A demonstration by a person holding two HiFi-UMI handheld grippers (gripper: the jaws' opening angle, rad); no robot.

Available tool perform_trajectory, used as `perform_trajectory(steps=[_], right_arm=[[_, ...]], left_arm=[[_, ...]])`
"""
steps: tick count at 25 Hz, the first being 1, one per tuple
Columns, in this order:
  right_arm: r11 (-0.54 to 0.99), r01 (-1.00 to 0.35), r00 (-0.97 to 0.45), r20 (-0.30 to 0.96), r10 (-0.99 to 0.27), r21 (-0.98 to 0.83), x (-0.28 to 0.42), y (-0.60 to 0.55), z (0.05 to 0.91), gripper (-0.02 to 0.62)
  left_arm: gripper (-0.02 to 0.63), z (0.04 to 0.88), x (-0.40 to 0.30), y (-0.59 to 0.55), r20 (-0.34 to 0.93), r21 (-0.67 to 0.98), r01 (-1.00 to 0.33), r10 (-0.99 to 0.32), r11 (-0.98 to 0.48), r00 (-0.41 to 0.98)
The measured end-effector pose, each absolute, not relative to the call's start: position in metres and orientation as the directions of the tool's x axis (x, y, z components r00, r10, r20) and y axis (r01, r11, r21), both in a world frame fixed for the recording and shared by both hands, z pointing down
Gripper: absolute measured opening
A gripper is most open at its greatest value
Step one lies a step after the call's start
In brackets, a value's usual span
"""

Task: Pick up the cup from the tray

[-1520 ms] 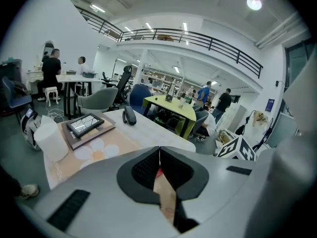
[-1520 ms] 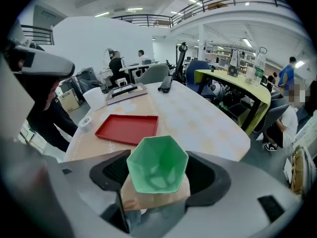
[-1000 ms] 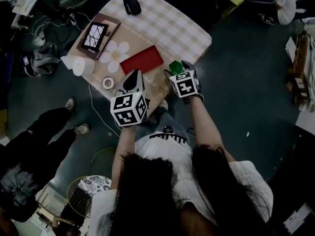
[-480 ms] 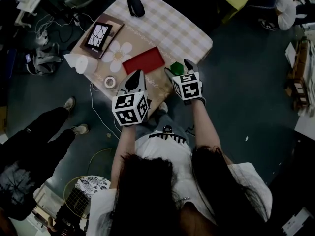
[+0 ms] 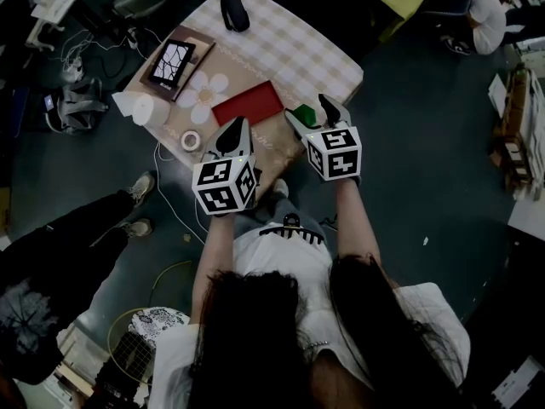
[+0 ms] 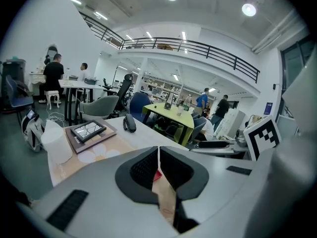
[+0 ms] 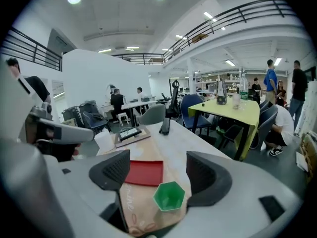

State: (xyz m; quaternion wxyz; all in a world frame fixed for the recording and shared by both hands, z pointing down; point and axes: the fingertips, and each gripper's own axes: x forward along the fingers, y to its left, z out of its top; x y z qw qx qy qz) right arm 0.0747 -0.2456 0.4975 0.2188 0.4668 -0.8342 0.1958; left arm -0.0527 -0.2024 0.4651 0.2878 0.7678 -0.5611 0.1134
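A green hexagonal cup (image 5: 303, 114) (image 7: 169, 196) stands upright on the beige mat, just off the near right corner of the flat red tray (image 5: 247, 103) (image 7: 144, 172). My right gripper (image 5: 311, 112) (image 7: 158, 176) is open, one finger on each side of the cup, neither touching it. In the right gripper view the cup sits low between the two dark pads. My left gripper (image 5: 232, 135) (image 6: 158, 155) is shut on nothing and hovers over the table's near edge, left of the tray. A red sliver of the tray shows past its closed jaws.
On the checked table (image 5: 315, 45) lie a framed picture (image 5: 173, 60), a black case (image 5: 233, 7), a roll of tape (image 5: 191, 140) and a white cylinder (image 5: 136, 109) at the left edge. A person's legs (image 5: 128, 216) stand left of the table. Cables lie on the floor.
My right gripper has drifted slightly right and back toward me, still open around the cup. The cup, the tray and the left gripper have stayed where they were.
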Motion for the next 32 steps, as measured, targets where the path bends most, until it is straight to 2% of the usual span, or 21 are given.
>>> perform_trajectory(steps=[5, 7, 15, 17, 26, 32], right_arm=[[0.487, -0.865, -0.468, 0.541, -0.698, -0.121, 0.075, -0.234, 0.485, 0.358], [0.474, -0.872, -0.46, 0.545, -0.701, -0.126, 0.078, -0.228, 0.483, 0.333], [0.415, -0.905, -0.401, 0.513, -0.759, -0.093, 0.082, -0.212, 0.473, 0.032], [0.412, -0.907, -0.397, 0.512, -0.761, -0.09, 0.08, -0.21, 0.473, 0.014], [0.398, -0.911, -0.396, 0.501, -0.77, -0.108, 0.071, -0.205, 0.469, 0.011], [0.405, -0.911, -0.381, 0.544, -0.747, -0.081, 0.066, -0.201, 0.476, 0.011]], left_arm=[[0.005, 0.458, -0.052, -0.195, 0.484, 0.312, -0.926, -0.803, -0.213, 0.348], [0.005, 0.456, -0.051, -0.193, 0.478, 0.316, -0.924, -0.805, -0.214, 0.35], [0.005, 0.455, -0.046, -0.183, 0.47, 0.318, -0.922, -0.807, -0.223, 0.357], [0.005, 0.453, -0.047, -0.182, 0.471, 0.309, -0.925, -0.809, -0.223, 0.352], [0.005, 0.446, -0.058, -0.178, 0.452, 0.314, -0.925, -0.824, -0.213, 0.343], [0.005, 0.449, -0.058, -0.176, 0.466, 0.286, -0.93, -0.815, -0.229, 0.344]])
